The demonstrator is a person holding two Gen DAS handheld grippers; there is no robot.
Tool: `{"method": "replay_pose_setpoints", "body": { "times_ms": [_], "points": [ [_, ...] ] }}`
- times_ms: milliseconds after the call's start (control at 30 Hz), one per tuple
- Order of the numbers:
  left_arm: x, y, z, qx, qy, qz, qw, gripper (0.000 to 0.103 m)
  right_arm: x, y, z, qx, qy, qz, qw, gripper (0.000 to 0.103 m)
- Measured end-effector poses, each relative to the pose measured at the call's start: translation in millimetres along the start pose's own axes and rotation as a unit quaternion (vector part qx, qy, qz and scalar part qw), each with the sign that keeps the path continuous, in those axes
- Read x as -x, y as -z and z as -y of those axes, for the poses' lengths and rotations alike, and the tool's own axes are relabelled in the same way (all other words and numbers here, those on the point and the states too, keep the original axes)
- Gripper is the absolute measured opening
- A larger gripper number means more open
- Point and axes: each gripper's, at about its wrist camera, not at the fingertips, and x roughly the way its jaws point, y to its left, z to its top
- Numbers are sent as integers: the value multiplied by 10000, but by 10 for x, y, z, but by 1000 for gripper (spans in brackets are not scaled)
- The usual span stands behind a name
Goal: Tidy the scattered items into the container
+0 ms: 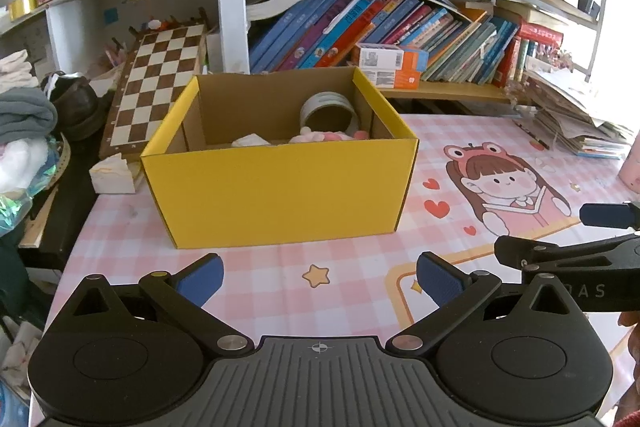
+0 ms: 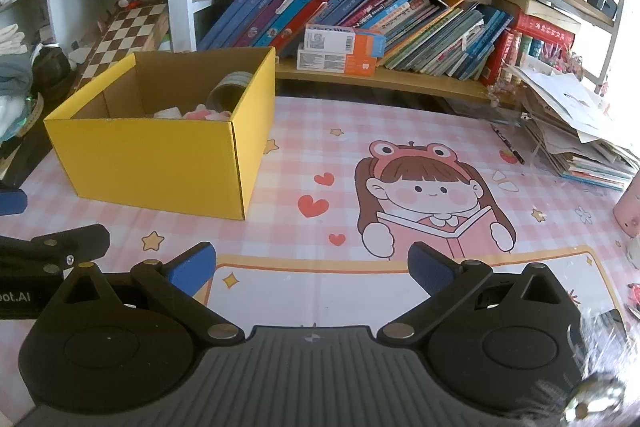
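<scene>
- As the left wrist view looks along the desk [image 1: 248, 275], the left gripper [image 1: 320, 277] stands wide apart, holding nothing, blue pads bare.
- Yellow box [image 1: 280, 195]: upright on the pink checked mat, just ahead of the gripper. Inside: a tape roll [image 1: 329, 111] leaning at the back right, a white item [image 1: 250, 140] and pink soft items [image 1: 320, 137] on the floor.
- Chessboard [image 1: 160, 87]: tilted behind the box, left.
- Right wrist view: right gripper [image 2: 312, 267] wide apart, empty, over the mat's cartoon girl [image 2: 432, 195].
- Yellow box [image 2: 160, 163] ahead left; tape roll [image 2: 232, 89] within, against its right wall.
- Books [image 2: 360, 15] on the shelf behind.
</scene>
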Motion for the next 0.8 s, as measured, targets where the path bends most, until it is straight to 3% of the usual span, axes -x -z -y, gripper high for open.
{"method": "replay_pose_setpoints", "body": {
  "times_ms": [800],
  "points": [
    [-6,1,-4,8,49,-36,10000,103,-23,10,26,28,-38,-15,10000,103]
  ]
}}
